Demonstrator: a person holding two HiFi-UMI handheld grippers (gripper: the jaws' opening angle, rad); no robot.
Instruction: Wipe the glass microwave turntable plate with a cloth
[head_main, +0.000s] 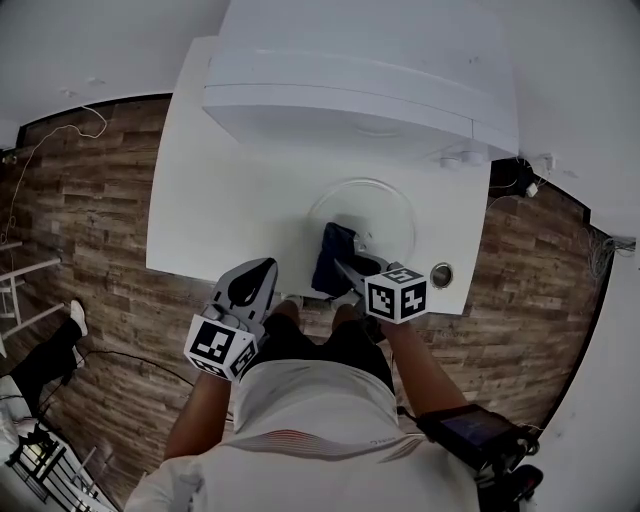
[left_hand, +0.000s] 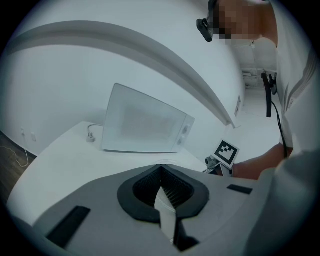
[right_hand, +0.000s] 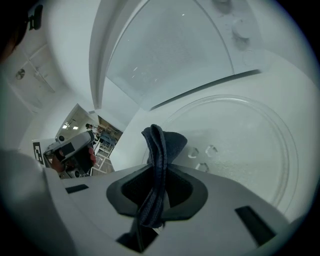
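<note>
Lying flat on the white table (head_main: 230, 200), just in front of the white microwave oven (head_main: 360, 70) at the far side, the round clear glass microwave turntable plate (head_main: 385, 215) sits toward the table's right half, with its raised hub studs showing through in the right gripper view. It looks stiff, smooth and breakable, probably slippery on the bare tabletop, so a hard wipe could slide it. If it has to be steadied or lifted, the raised rim is the sensible place to hold it, as the flat middle offers no grip. The dark blue folded cloth (head_main: 332, 258) is soft and limp, and it hangs partly over the plate's near left edge. The right gripper (head_main: 350, 264) has its jaws clamped on a fold of that cloth, with the bunched fabric standing up between the black pads and a tail trailing below. It reaches in from the near side, and the cloth seems to rest at the rim. The left gripper (head_main: 262, 270) hovers off the table's near edge, left of the right one and well apart from the plate, with its jaws pressed together on nothing.
</note>
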